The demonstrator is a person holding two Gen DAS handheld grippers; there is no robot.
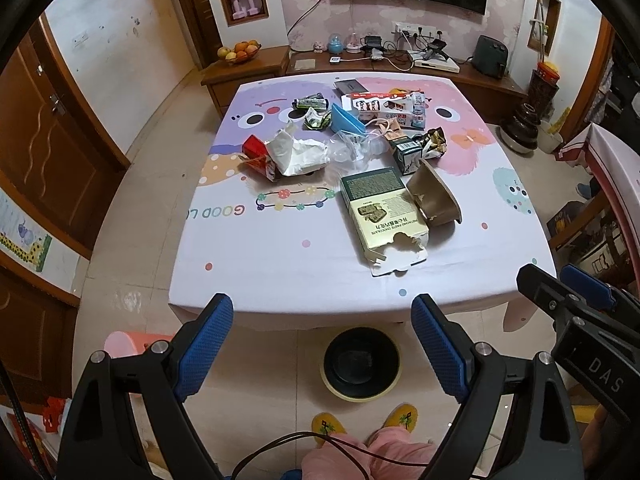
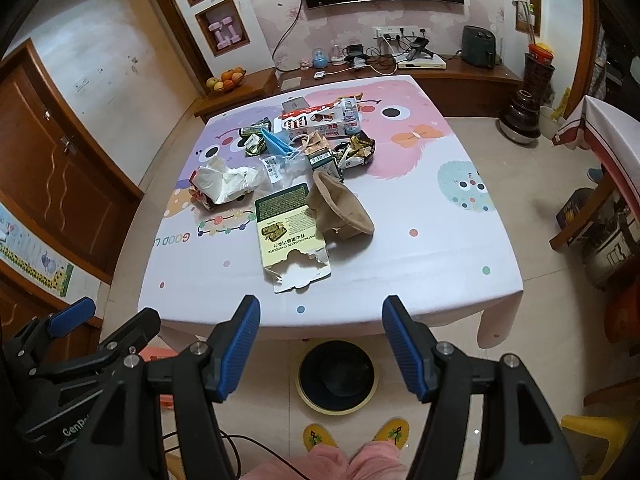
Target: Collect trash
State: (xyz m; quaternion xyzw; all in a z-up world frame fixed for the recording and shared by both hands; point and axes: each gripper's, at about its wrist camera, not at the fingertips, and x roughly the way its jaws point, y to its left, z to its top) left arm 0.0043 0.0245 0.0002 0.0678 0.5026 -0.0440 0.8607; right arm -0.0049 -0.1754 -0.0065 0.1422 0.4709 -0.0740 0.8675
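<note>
Trash lies scattered on a table with a cartoon cloth. Nearest is a torn green and cream chocolate box, with a brown paper bowl tipped on its side against it. Farther back lie crumpled white paper, a blue face mask, clear plastic and several wrappers and small cartons. A black bin with a yellow rim stands on the floor below the table's near edge. My left gripper and my right gripper both hang open and empty above the near edge.
A pink stool stands left of the bin. The person's yellow slippers and pink trouser legs are just behind the bin. A low wooden cabinet with a fruit bowl runs along the far wall. Another table stands at the right.
</note>
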